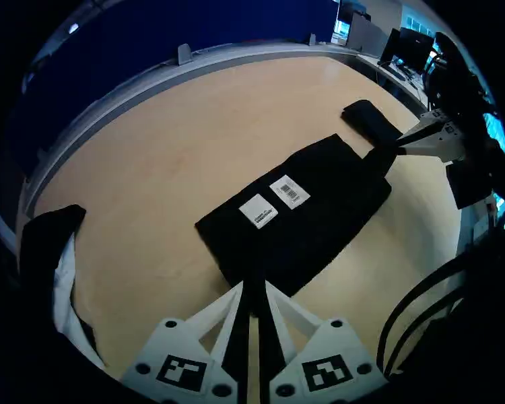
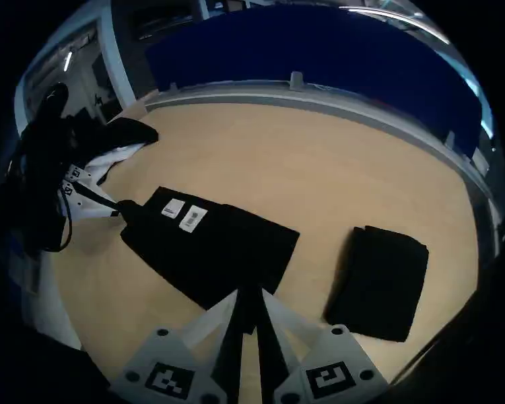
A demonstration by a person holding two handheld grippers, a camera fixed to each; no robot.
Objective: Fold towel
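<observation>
A black towel (image 1: 320,195) with two white labels (image 1: 274,200) lies flat and partly folded on the wooden table (image 1: 185,135). My left gripper (image 1: 256,291) is shut on the towel's near edge. In the left gripper view my right gripper (image 1: 392,149) pinches the far corner, which is lifted slightly. In the right gripper view the same towel (image 2: 219,249) stretches to the left, and my right gripper (image 2: 249,296) is shut on its near edge. My left gripper (image 2: 121,204) grips the opposite corner, near the labels (image 2: 185,214).
A folded black towel (image 2: 380,283) lies beside the one being held, seen too in the left gripper view (image 1: 370,118). A pile of black and white cloth (image 1: 57,269) sits at the table's other end. A blue partition (image 2: 306,54) runs along the far edge.
</observation>
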